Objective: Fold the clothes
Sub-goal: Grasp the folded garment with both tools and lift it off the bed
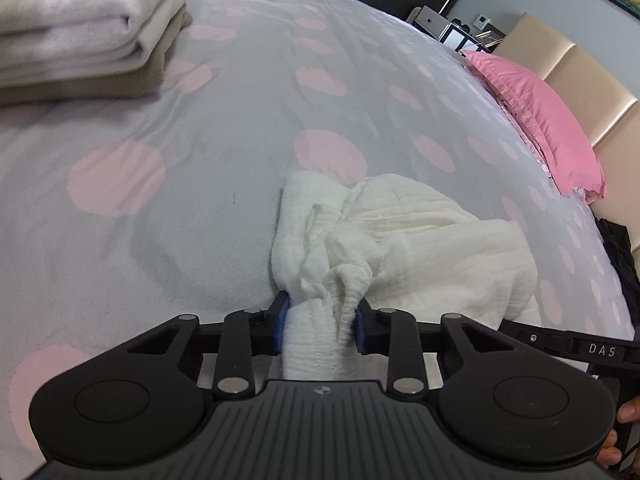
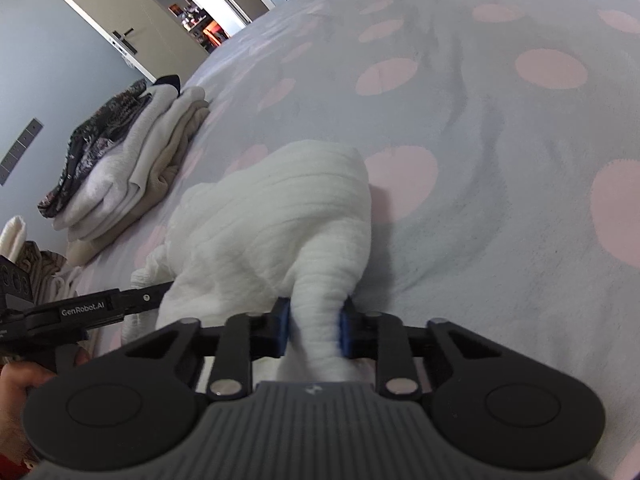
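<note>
A crumpled white crinkle-cloth garment [image 1: 404,236] lies on the grey bedspread with pink dots [image 1: 200,184]. My left gripper [image 1: 320,326] is shut on a bunched end of it, with cloth squeezed between the blue pads. In the right wrist view the same white garment [image 2: 272,220] humps up in front of my right gripper [image 2: 314,330], which is shut on another gathered end. The left gripper's arm [image 2: 100,306] shows at the left of that view, close by. Part of the garment is hidden under each gripper body.
A stack of folded clothes [image 1: 88,28] in white and beige sits at the far left of the bed; it is the stack of folded clothes [image 2: 128,152] topped by a dark patterned piece. A pink pillow [image 1: 540,120] lies by the cream headboard [image 1: 580,68]. A hand [image 2: 16,388] holds the left gripper.
</note>
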`<control>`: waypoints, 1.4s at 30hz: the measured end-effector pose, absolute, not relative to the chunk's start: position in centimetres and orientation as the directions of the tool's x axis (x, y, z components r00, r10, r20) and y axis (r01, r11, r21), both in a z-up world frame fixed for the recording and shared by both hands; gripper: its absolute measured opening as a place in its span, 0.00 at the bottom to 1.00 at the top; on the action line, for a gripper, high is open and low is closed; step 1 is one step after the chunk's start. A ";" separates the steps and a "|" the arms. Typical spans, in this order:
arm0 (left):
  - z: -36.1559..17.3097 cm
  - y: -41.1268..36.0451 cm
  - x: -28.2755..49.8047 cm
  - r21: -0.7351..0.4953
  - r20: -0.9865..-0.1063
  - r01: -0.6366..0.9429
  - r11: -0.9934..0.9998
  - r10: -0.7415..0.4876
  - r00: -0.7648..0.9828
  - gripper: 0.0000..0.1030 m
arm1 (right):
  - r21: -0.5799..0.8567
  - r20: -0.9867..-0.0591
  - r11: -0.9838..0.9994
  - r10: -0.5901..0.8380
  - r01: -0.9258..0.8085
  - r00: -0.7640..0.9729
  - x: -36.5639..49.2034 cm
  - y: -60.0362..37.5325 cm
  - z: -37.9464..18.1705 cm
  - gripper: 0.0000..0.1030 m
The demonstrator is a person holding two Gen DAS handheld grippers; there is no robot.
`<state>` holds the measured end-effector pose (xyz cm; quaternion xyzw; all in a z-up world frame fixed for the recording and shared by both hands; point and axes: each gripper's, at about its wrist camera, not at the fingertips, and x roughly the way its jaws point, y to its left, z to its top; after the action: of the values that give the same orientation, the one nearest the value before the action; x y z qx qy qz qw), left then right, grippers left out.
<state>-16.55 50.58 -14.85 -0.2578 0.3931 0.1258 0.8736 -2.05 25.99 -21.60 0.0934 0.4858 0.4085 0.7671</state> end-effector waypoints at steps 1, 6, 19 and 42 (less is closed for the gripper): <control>-14.5 50.3 -16.6 -0.339 -0.749 -0.418 0.843 0.028 0.662 0.26 | 0.540 -0.663 0.645 0.722 -0.540 0.199 -2.2 26.0 -21.0 0.19; -11.3 49.1 -18.1 -0.300 -0.699 -0.418 0.858 0.100 0.708 0.25 | 0.540 -0.632 0.626 0.743 -0.563 0.221 -2.8 25.9 -18.2 0.17; -5.9 49.6 -23.1 -0.375 -0.592 -0.442 0.815 0.157 0.790 0.25 | 0.387 -0.636 0.586 0.729 -0.712 0.253 -4.9 29.4 -9.3 0.17; -15.4 50.1 -13.7 -0.278 -0.770 -0.452 0.848 0.085 0.633 0.54 | 0.429 -0.775 0.743 0.595 -0.515 0.212 1.8 26.8 -20.7 0.52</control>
<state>-13.67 50.05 -15.40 -0.2292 0.4001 0.1534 0.8740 1.81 26.76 -20.75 0.0388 0.5164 0.3567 0.7776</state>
